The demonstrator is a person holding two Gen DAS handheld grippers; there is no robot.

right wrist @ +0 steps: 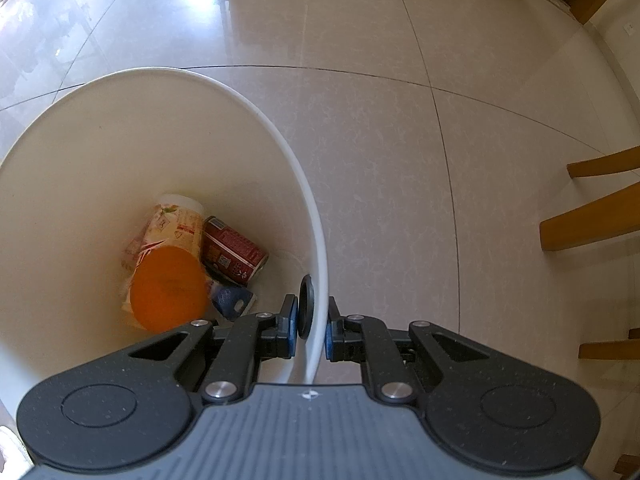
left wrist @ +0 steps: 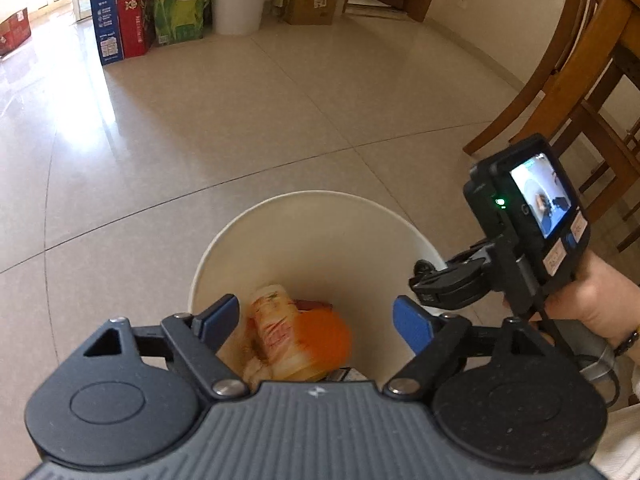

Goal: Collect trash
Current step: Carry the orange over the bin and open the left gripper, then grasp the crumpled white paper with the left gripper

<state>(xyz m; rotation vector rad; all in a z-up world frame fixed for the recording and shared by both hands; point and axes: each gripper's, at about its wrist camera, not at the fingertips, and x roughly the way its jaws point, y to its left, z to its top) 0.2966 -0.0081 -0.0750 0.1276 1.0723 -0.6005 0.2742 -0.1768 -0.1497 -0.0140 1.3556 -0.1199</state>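
Glossy beige floor tiles (right wrist: pixel 400 160) carry a round white plastic bucket (right wrist: pixel 200 92). Inside it lies the trash: a crinkled cup with an orange lid (right wrist: pixel 168 288), a red can (right wrist: pixel 232 250) and a blue scrap (right wrist: pixel 232 298). Right gripper (right wrist: pixel 312 326) has its jaws clenched on the bucket's smooth wall. Left gripper (left wrist: pixel 316 320) hangs above the trash, jaws released and empty. Wooden chairs (left wrist: pixel 580 92) stand nearby.

no legible text on packaging (left wrist: pixel 176 4)

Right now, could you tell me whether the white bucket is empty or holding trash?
Holding trash: the white bucket contains an orange-lidded jar, a red can and a blue wrapper.
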